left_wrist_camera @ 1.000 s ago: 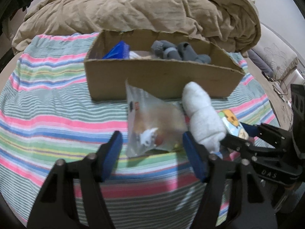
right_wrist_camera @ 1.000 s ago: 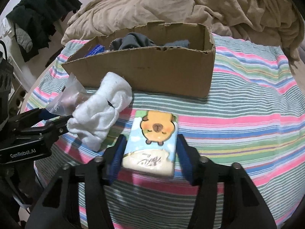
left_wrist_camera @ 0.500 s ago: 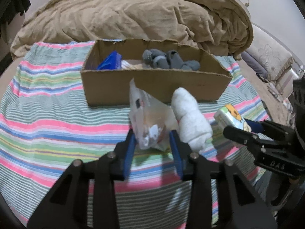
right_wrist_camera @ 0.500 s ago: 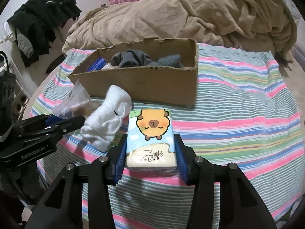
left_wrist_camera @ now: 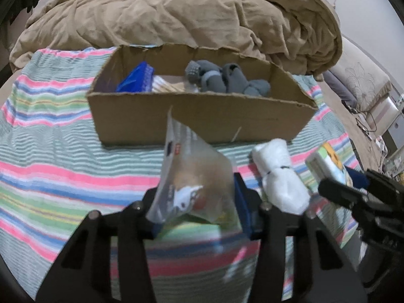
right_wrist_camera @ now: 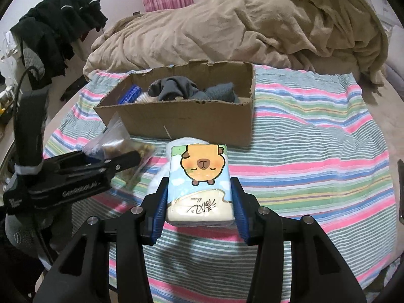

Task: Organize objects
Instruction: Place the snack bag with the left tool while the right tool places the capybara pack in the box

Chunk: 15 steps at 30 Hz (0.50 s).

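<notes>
A clear plastic bag of snacks (left_wrist_camera: 199,166) stands up between the blue pads of my left gripper (left_wrist_camera: 194,199). The pads press on its lower part, though the jaws are easing open a little. My right gripper (right_wrist_camera: 199,192) is shut on a tissue pack (right_wrist_camera: 202,161) printed with an orange cartoon animal, held above the striped sheet. A white rolled cloth (left_wrist_camera: 280,176) lies on the sheet between the two grippers, mostly hidden behind the pack in the right wrist view. Beyond them sits an open cardboard box (left_wrist_camera: 192,116) holding grey socks (left_wrist_camera: 227,80) and a blue item (left_wrist_camera: 136,80).
A striped bedsheet (right_wrist_camera: 315,151) covers the bed in front of and right of the box. A rumpled beige duvet (left_wrist_camera: 189,17) is piled behind the box. Dark clothes (right_wrist_camera: 58,25) hang at the far left, off the bed.
My left gripper's jaws closed in on the snack bag and raised it. My right gripper lifted the tissue pack slightly and drew it back from the box.
</notes>
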Each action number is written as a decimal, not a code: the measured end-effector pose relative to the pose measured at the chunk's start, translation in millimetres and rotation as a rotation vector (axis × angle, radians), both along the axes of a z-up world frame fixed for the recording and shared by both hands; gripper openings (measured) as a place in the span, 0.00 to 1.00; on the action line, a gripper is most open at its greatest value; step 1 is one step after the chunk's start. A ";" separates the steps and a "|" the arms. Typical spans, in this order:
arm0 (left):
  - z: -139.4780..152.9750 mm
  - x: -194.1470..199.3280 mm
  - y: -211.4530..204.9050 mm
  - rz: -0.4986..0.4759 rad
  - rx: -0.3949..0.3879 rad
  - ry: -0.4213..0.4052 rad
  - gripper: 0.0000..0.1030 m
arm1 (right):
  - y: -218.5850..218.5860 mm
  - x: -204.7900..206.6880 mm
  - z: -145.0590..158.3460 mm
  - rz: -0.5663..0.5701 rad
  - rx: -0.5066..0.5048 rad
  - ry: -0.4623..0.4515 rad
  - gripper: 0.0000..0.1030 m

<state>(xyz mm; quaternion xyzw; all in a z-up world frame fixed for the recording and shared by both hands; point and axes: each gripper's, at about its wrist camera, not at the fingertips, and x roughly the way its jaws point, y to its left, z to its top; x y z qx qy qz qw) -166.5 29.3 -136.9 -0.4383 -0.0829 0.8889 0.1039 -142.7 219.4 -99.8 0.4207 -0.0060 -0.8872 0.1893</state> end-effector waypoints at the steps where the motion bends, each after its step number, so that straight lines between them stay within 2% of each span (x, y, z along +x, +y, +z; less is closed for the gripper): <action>1: 2.7 3.6 -1.9 0.003 0.002 0.003 0.47 | 0.4 0.3 1.7 0.000 -0.001 0.004 0.47; 9: 47.7 29.6 -17.5 0.006 0.005 0.069 0.47 | 1.6 3.1 30.5 0.003 -0.023 0.062 0.47; 15: 85.6 33.5 -23.1 0.011 0.014 0.135 0.47 | 5.0 -1.5 59.6 0.001 -0.036 0.127 0.47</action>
